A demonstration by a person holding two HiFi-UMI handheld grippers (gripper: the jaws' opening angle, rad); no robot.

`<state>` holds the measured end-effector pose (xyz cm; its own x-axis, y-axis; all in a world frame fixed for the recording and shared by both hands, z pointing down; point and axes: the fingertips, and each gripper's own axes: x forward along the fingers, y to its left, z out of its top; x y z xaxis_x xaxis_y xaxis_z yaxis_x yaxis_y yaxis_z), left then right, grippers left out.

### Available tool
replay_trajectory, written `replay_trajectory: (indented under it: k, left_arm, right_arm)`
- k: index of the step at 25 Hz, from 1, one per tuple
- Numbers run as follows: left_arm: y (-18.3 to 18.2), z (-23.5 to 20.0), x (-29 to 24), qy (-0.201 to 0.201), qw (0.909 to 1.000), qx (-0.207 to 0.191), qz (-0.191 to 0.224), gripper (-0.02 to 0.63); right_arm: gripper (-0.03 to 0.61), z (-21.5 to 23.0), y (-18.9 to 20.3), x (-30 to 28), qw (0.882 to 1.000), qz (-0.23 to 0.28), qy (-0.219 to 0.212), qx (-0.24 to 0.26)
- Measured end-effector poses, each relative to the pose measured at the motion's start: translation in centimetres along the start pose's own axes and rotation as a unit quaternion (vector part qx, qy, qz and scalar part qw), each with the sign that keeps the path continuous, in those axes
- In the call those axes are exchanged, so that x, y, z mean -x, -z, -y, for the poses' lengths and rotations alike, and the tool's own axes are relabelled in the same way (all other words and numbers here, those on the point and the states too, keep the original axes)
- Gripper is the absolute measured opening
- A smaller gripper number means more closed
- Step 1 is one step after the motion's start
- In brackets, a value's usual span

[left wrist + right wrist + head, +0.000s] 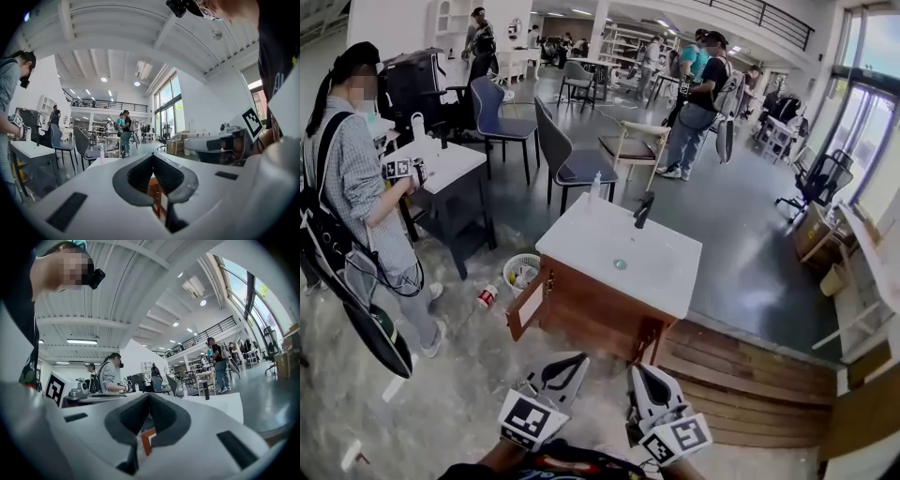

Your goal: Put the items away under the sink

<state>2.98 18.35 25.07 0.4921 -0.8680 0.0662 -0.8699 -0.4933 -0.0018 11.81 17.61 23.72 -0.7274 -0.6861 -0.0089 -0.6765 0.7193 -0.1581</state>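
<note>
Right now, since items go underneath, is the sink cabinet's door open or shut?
Open: the door stands swung outward from the sink cabinet at its left corner.

I see a white-topped dark bench [450, 167]. A person in a grey shirt [356, 178] stands just beside it, a dark blue padded chair [499, 112] is behind it, and bare wooden floor planks [750, 366] lie well apart from it.
</note>
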Motion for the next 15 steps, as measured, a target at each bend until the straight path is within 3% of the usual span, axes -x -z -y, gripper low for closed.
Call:
replay_trajectory:
  k: [6,15]
  left_arm:
    - [0.8,-0.9,-0.7,-0.002,0.9999,0.013,-0.006,0.008]
    - [0.1,-4.8,-2.7,-0.041,0.9991,0.008,-0.011,0.008]
  right_arm:
    - [0.009,1.3,0.5,-1.0,1.0,-0.006,0.01,-0.004]
    - [0.009,2.8,-0.2,-6.1,1.0,0.001,-0.029,-0.008]
